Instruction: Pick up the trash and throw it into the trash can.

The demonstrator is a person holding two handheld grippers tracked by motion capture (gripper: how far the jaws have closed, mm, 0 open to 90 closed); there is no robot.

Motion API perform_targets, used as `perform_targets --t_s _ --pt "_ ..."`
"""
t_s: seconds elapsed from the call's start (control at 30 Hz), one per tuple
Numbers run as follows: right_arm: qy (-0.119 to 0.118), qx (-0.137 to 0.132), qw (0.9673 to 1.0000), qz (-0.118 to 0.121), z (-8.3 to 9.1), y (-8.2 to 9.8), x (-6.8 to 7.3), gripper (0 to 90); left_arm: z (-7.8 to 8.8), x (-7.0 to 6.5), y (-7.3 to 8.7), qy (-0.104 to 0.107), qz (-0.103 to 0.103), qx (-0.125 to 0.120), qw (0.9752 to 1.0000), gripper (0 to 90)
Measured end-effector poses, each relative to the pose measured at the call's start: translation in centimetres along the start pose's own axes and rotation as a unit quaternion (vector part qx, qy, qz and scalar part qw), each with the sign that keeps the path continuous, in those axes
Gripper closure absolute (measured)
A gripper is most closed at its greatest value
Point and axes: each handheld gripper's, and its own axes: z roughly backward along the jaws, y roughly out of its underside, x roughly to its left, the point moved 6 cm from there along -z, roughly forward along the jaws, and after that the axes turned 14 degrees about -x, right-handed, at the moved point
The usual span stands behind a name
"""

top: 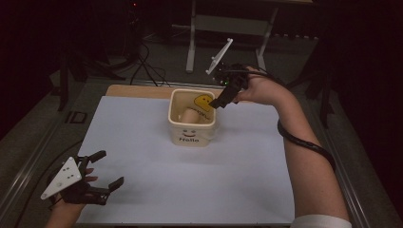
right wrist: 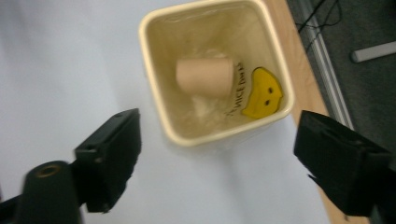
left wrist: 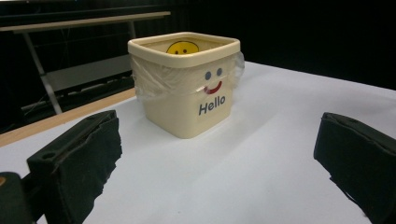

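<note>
A cream square bin (top: 192,135) marked "Hello", with a smiley face and a clear plastic liner, stands at mid-table. A brown paper cup (top: 190,115) lies on its side inside it. My right gripper (top: 222,98) hovers open over the bin's right rim with nothing between its jaws. In the right gripper view I look down into the bin (right wrist: 159,116) at the cup (right wrist: 204,77) and a yellow smiley sticker (right wrist: 264,93). My left gripper (top: 107,168) rests open near the table's front left corner, pointing at the bin (left wrist: 187,107) from a distance.
A white sheet (top: 190,185) covers the table, with a wooden edge (top: 138,90) showing at the back. Metal rails run along both sides. Behind the table are a desk frame (top: 192,42) and floor cables (top: 147,66).
</note>
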Motion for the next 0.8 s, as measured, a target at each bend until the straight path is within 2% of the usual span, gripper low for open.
perform_targets --t_s 0.17,0.33,0.43,0.6,0.73,0.8 --pt "0.004 -0.014 0.9999 -0.002 0.6 0.8 0.7 12.6 0.0 0.0 -0.1 0.0 0.0 -0.001 1.0 1.7" --pt "0.008 -0.015 0.9999 0.003 0.7 1.8 1.3 12.4 0.0 0.0 -0.1 0.0 -0.001 -0.001 1.0 1.7" --pt "0.007 -0.03 0.9995 -0.012 0.9 2.9 1.9 12.6 0.0 -0.1 -0.1 0.001 -0.001 -0.001 1.0 1.7" --pt "0.014 -0.04 0.999 -0.014 1.0 4.2 2.3 12.6 0.0 0.0 -0.1 0.0 0.001 -0.002 1.0 1.7" --pt "0.029 -0.063 0.9969 -0.037 1.1 5.9 2.6 13.5 0.0 -0.1 -0.1 0.001 -0.001 -0.001 1.0 1.7" --pt "0.027 -0.071 0.9959 -0.049 1.0 6.8 3.0 13.4 0.0 -0.1 -0.1 0.001 -0.001 -0.001 1.0 1.7"
